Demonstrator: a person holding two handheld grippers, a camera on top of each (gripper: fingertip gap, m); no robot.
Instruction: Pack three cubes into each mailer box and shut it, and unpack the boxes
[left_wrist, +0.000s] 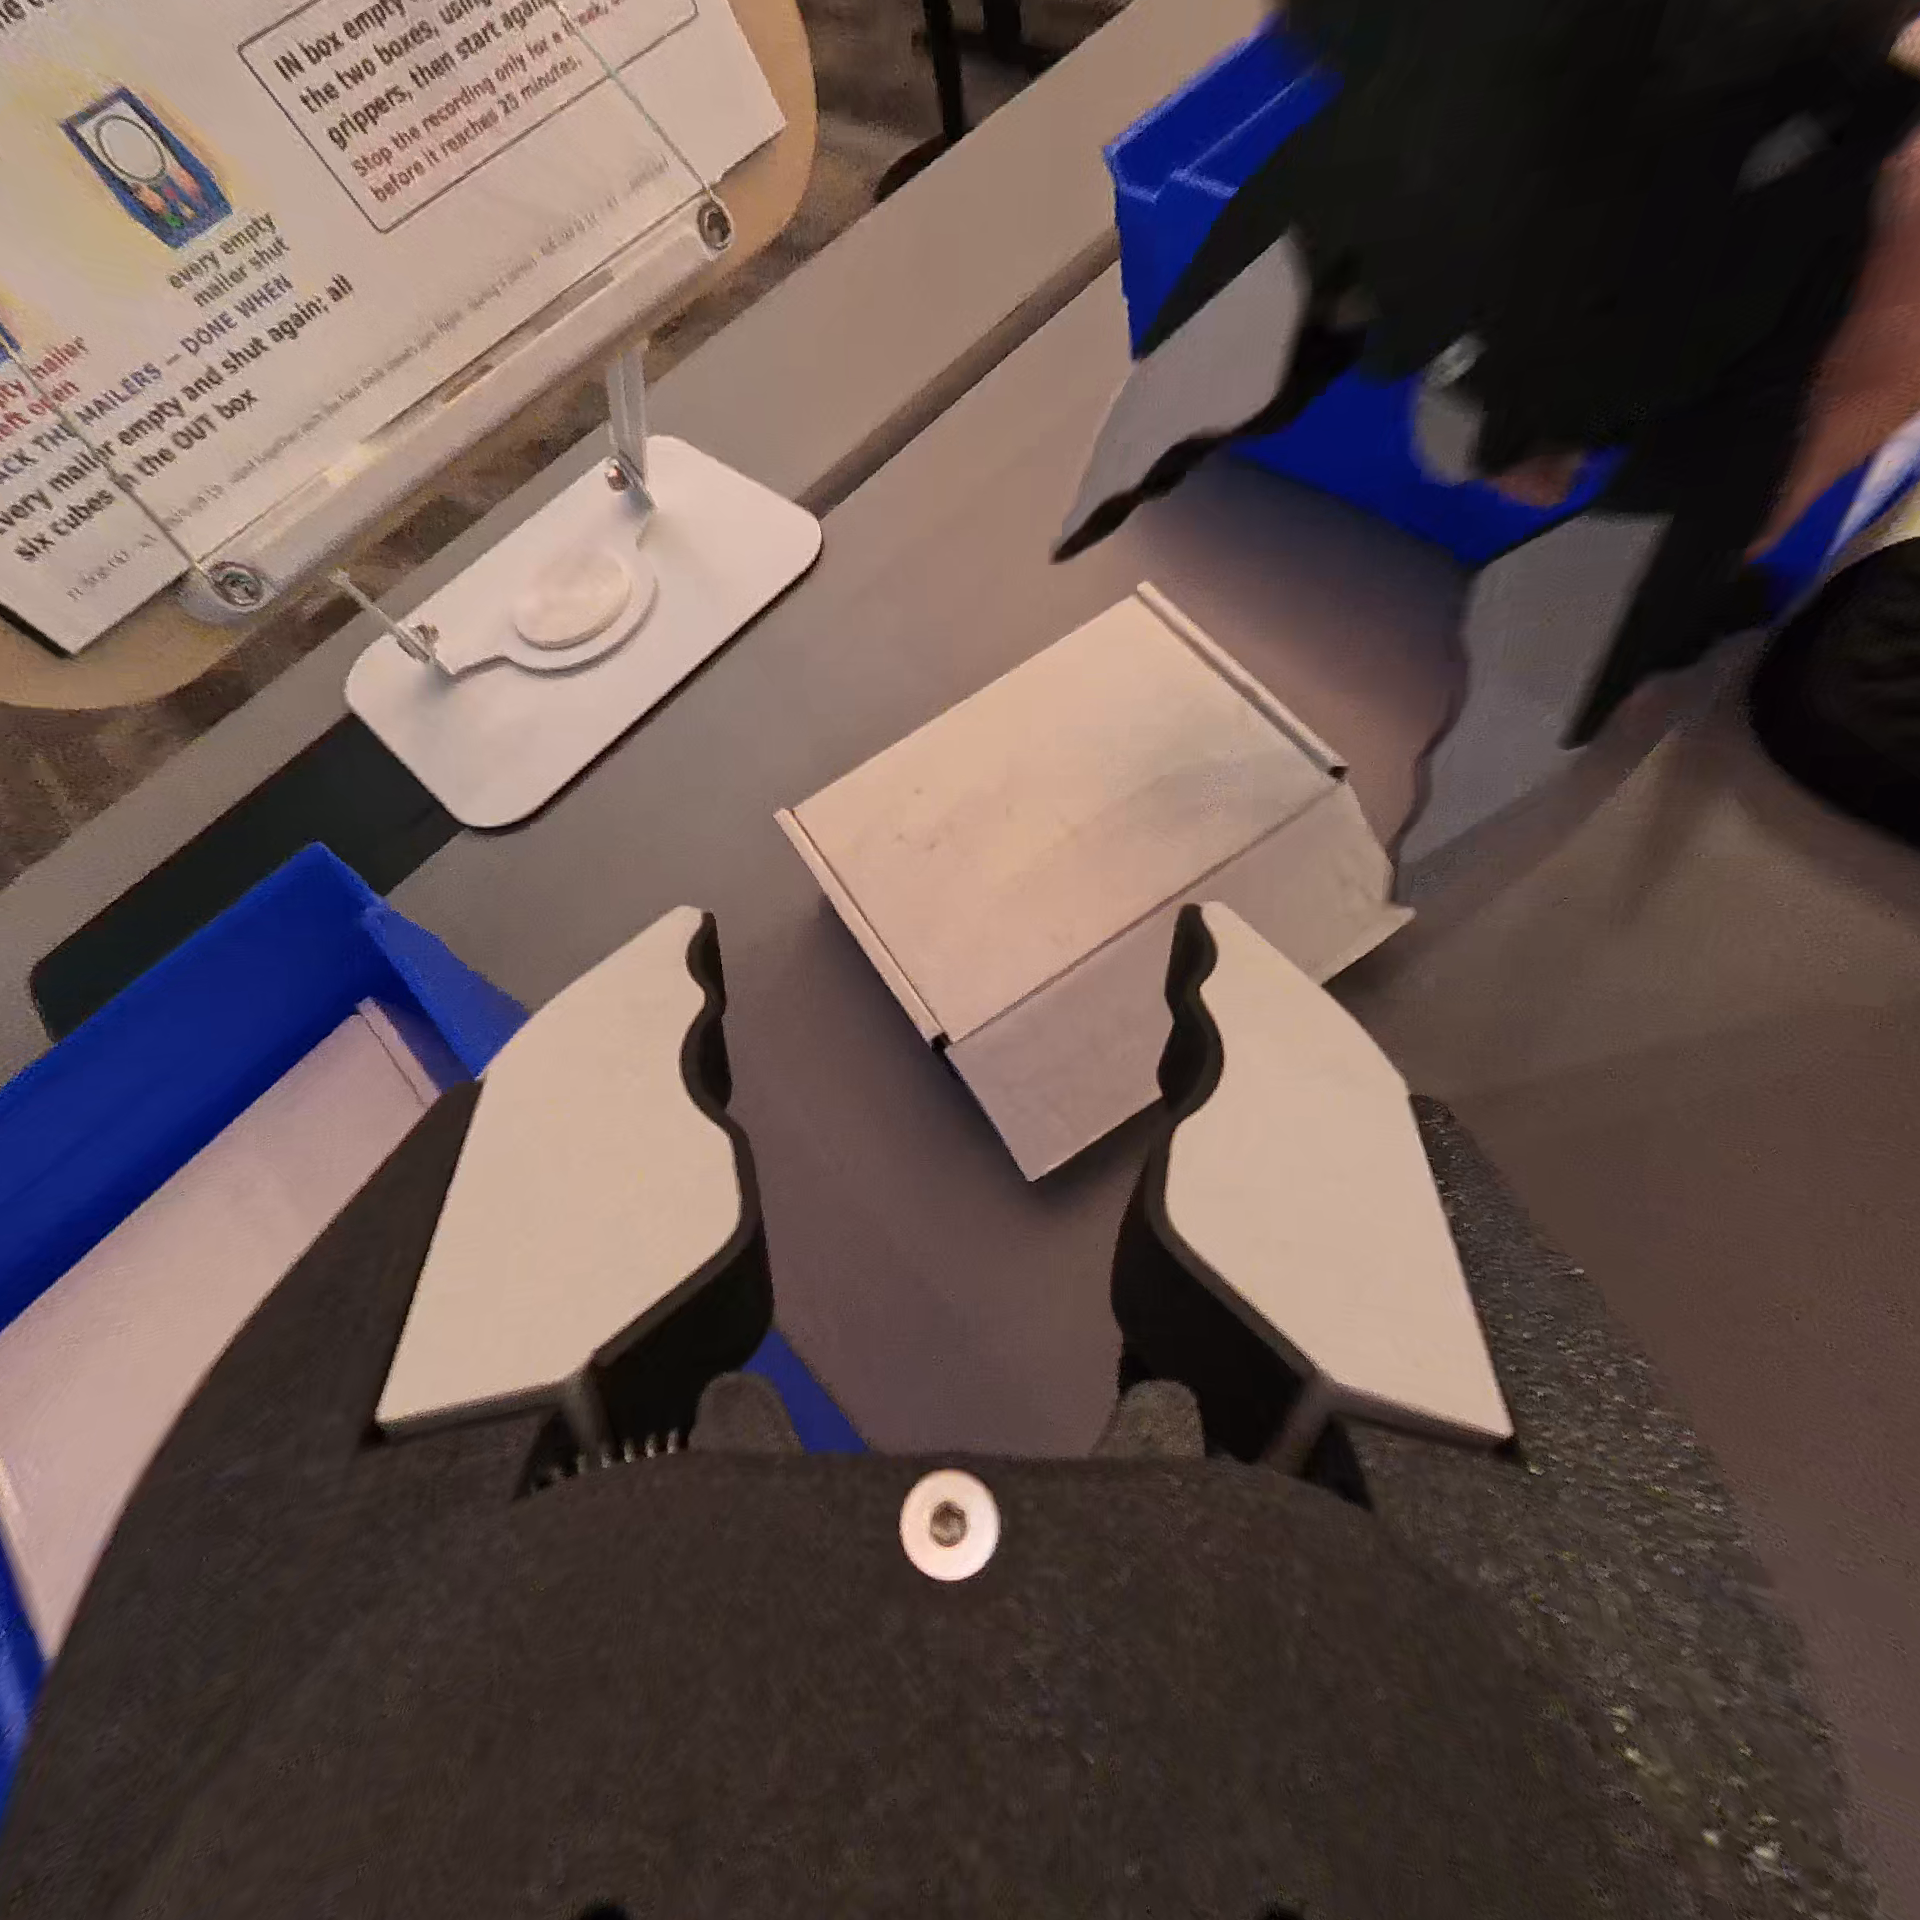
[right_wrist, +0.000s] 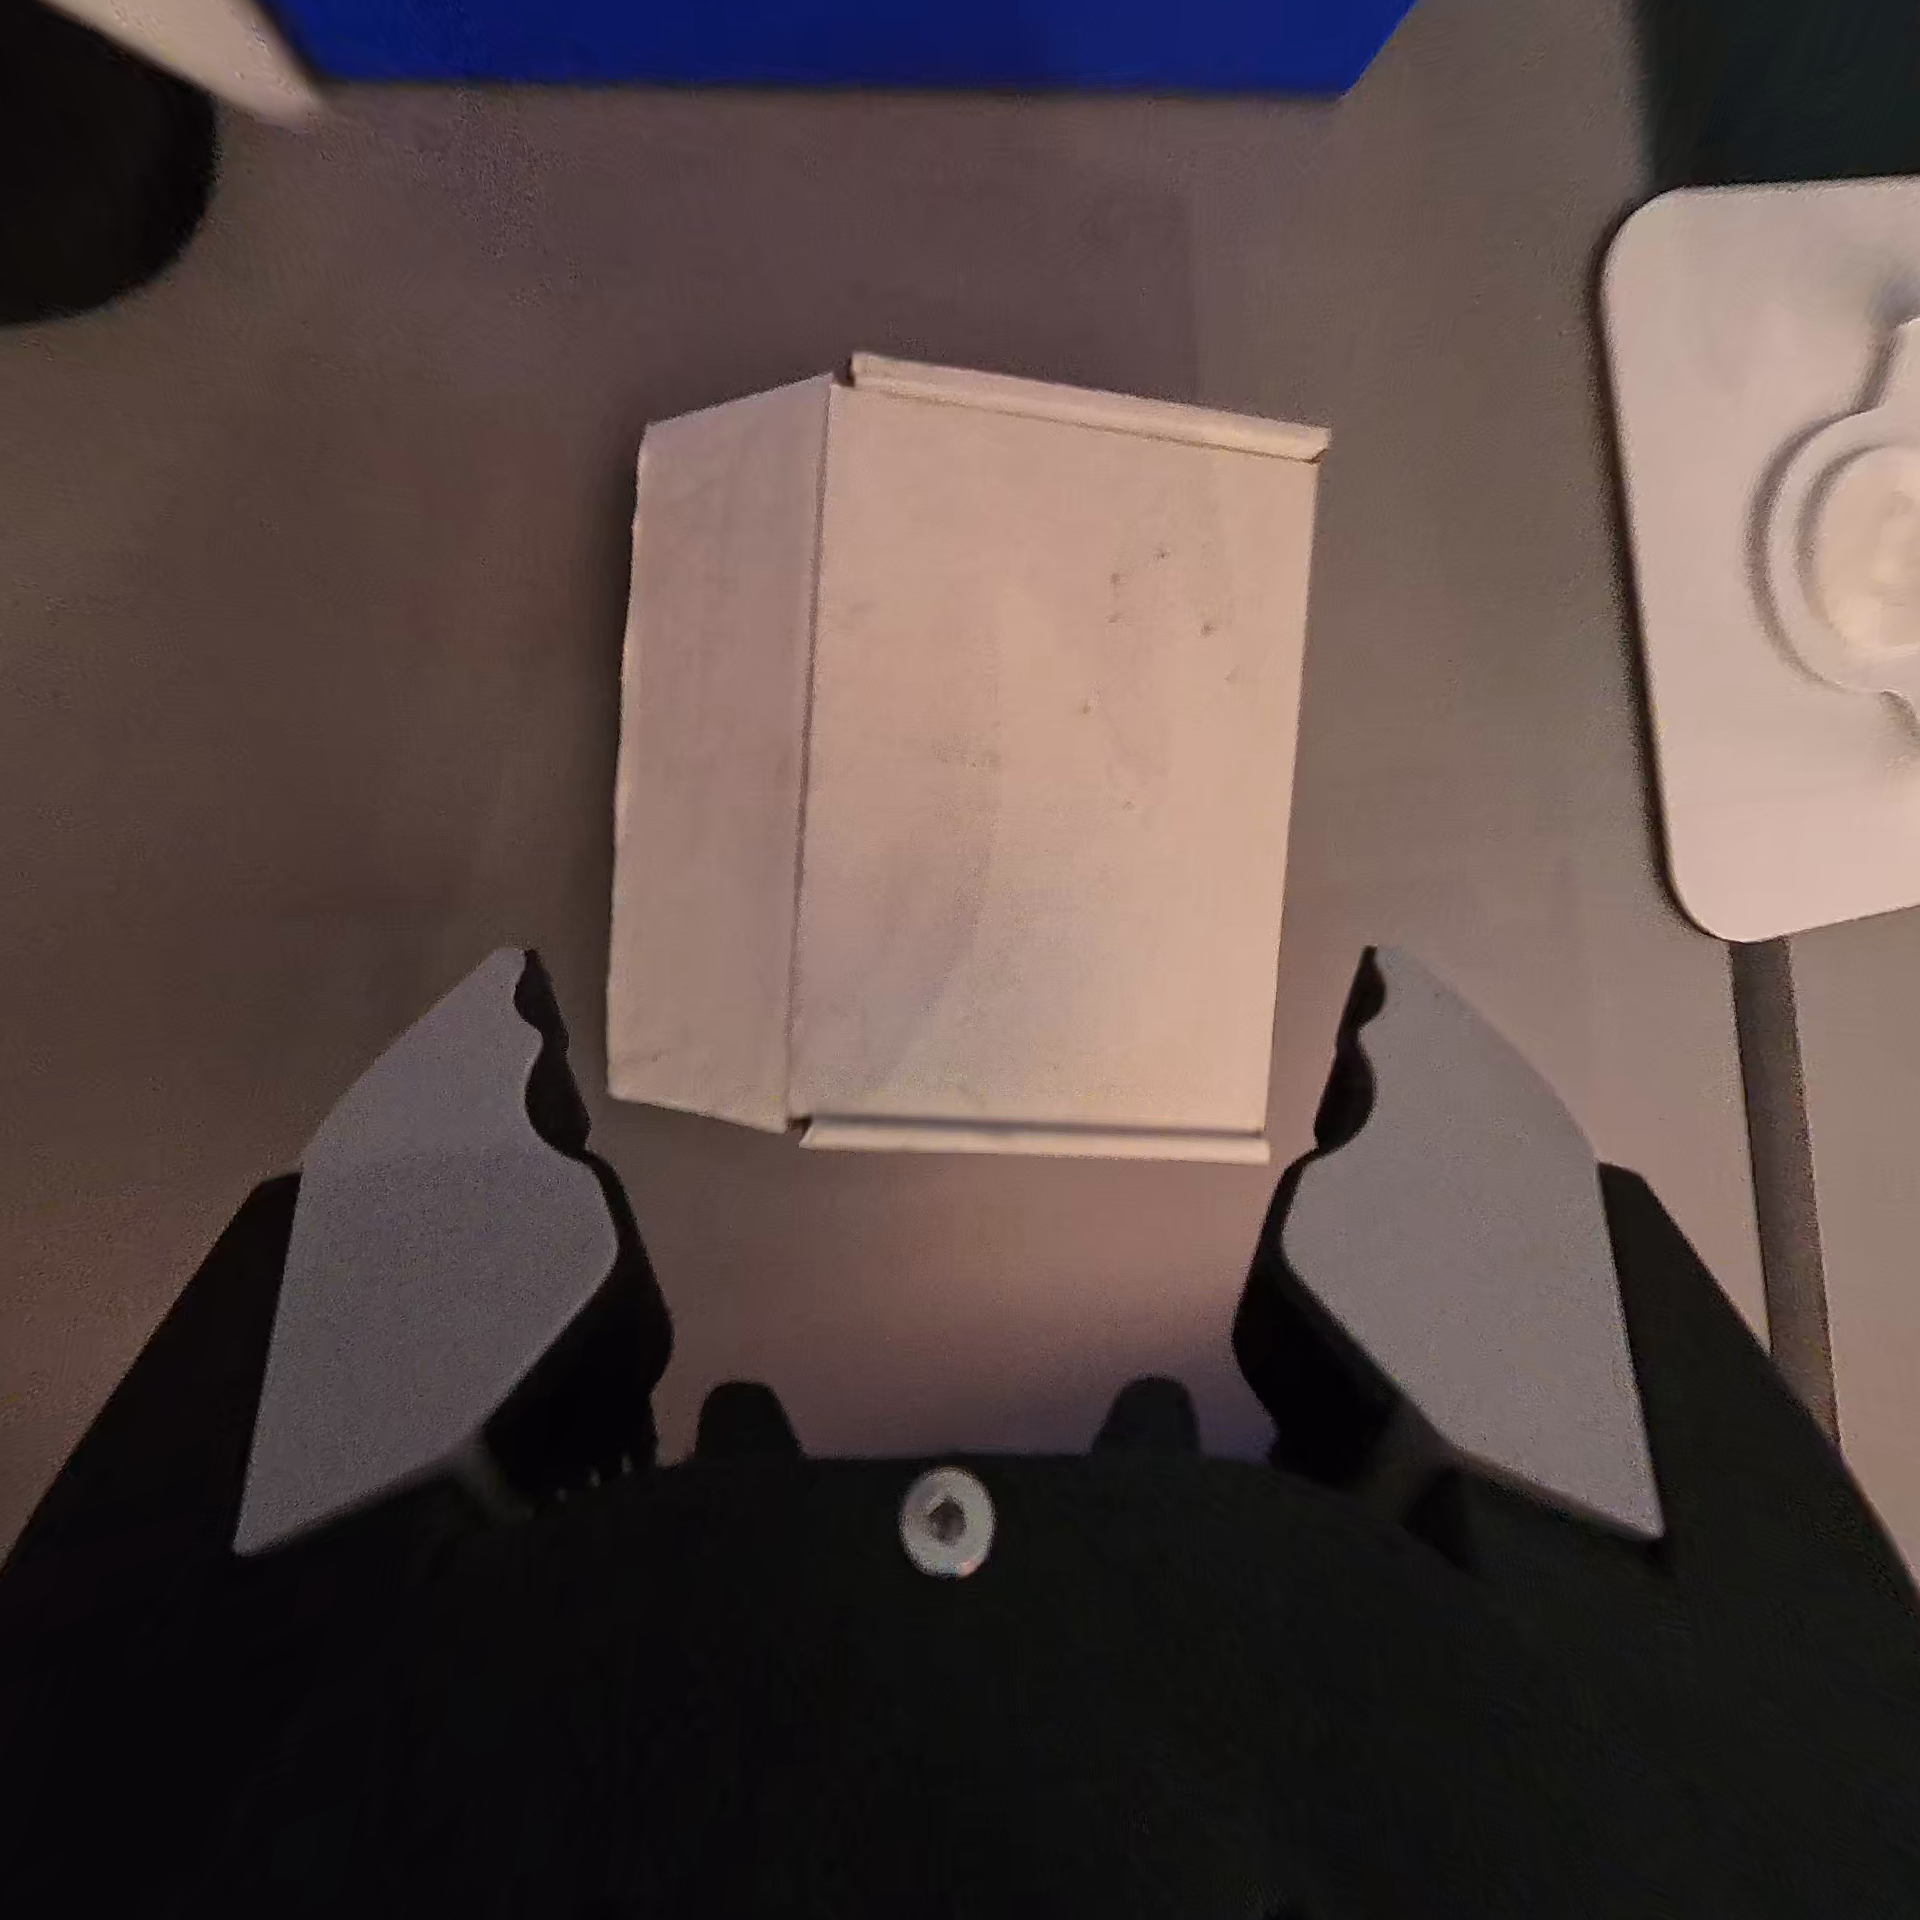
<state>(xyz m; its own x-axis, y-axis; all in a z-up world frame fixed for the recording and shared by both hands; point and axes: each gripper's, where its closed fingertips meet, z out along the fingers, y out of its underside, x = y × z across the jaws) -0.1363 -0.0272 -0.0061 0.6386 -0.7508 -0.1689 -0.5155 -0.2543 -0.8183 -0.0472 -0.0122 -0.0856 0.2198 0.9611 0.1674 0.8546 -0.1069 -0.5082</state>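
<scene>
A white mailer box (left_wrist: 1081, 842) lies shut on the grey table, and it also shows in the right wrist view (right_wrist: 997, 769). My left gripper (left_wrist: 945, 925) is open and empty, just short of the box's near corner. My right gripper (right_wrist: 945, 966) is open and empty, hovering above the box with a finger on either side of its near end. The right gripper also shows blurred at the upper right of the left wrist view (left_wrist: 1195, 416). No cubes are in view.
A blue bin (left_wrist: 208, 1039) with a pale floor stands at my left; another blue bin (left_wrist: 1351, 436) stands beyond the box. A white sign stand (left_wrist: 592, 623) holding an instruction card sits at the table's far edge; its base (right_wrist: 1766, 571) shows in the right wrist view.
</scene>
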